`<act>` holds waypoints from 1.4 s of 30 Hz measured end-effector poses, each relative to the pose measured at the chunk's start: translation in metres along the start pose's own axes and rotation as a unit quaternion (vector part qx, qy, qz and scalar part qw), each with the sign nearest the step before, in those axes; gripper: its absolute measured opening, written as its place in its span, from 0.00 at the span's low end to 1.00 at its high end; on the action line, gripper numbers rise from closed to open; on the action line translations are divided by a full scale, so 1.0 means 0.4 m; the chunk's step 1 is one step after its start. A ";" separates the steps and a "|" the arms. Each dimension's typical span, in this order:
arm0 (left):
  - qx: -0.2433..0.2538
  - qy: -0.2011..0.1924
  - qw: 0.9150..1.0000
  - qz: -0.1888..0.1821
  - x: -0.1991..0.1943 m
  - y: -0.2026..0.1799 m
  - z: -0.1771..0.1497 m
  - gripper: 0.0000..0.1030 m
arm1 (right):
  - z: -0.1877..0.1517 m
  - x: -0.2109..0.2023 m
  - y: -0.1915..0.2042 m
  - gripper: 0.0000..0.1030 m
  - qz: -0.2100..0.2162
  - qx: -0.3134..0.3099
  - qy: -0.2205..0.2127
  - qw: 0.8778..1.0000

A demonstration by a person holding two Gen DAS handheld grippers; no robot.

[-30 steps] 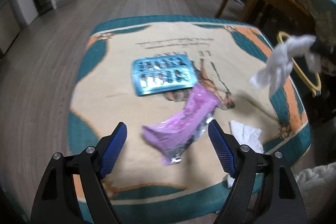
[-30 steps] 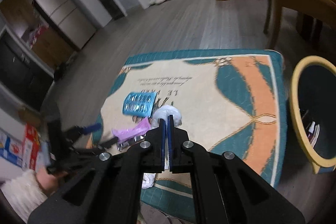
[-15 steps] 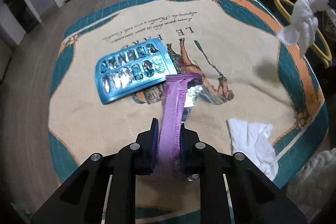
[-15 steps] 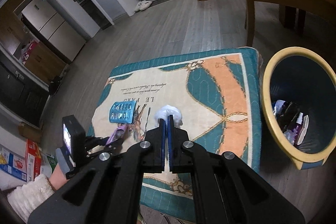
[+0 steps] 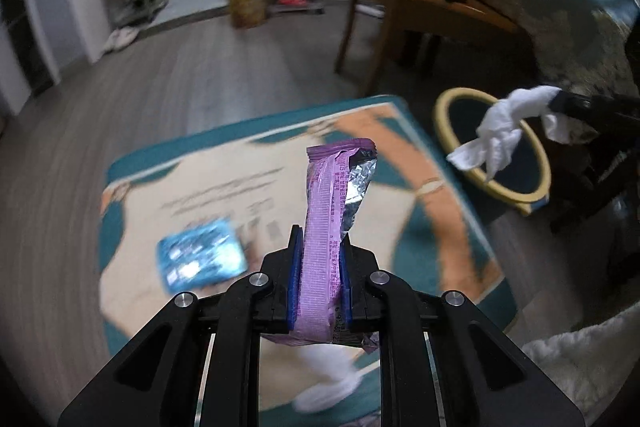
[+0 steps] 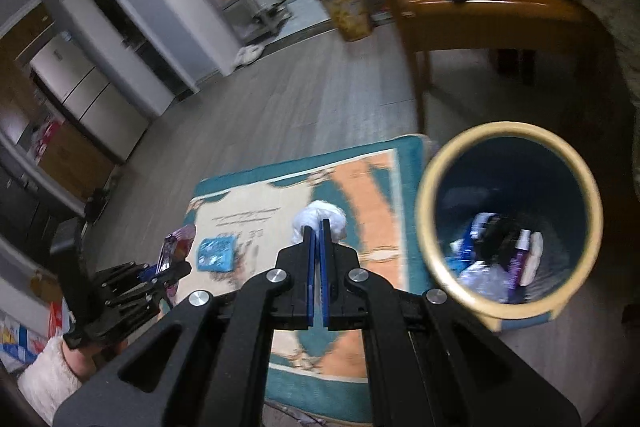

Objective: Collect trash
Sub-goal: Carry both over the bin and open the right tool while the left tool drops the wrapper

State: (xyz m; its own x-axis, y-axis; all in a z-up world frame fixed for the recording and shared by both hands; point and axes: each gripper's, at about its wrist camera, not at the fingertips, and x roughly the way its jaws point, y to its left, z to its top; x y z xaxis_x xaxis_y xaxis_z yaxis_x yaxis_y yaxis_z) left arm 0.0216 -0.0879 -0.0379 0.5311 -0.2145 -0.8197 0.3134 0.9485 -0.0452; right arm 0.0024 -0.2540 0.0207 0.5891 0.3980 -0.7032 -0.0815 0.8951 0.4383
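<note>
Wrapper (image 5: 326, 227): purple, foil-lined, clamped between the left gripper (image 5: 319, 269) pads, jaws down to a narrow gap set by the wrapper's thickness. It stands up out of the jaws, top end torn open with silver foil showing, bottom end sticking out below the pads. It is in the air over the rug (image 5: 452, 227). In the right wrist view the same wrapper (image 6: 176, 247) shows at the left gripper (image 6: 170, 269) tip, left of the rug (image 6: 372, 179).

Tissue (image 5: 500, 131): white wad, pinched in the right gripper (image 6: 319, 239), jaws fully closed on it with only a sliver between the blue pads. In the right view the tissue (image 6: 320, 219) bulges out past the fingertips. From the left view it hangs over the near rim of the bin (image 5: 444, 131); the right gripper's tip is visible there, clamped on the tissue's right end.

Bin (image 6: 424, 227): round, yellow rim, dark blue inside, on the floor just right of the rug. Trash already in it, including a small purple bottle (image 6: 520, 259).

On the rug, left of the wrapper: blue blister pack (image 5: 202, 257), blurred. Another white tissue (image 5: 328, 383) lies at the rug's near edge, below the left gripper.

A fuzzy white sleeve (image 6: 48, 379) sits behind the left gripper.
</note>
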 end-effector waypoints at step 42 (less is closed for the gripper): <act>0.124 0.012 0.980 -0.152 0.414 -0.539 0.221 0.64 | 0.023 0.010 -0.482 0.13 -0.178 0.121 0.008 0.976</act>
State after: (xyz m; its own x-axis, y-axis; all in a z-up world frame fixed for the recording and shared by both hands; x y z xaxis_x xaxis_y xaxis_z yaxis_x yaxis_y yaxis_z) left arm 0.1116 -0.3487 -0.1133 0.3651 -0.4701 -0.8035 0.6381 0.7549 -0.1517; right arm 0.0280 -0.4270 -0.0615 0.5319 0.0745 -0.8435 0.3197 0.9047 0.2816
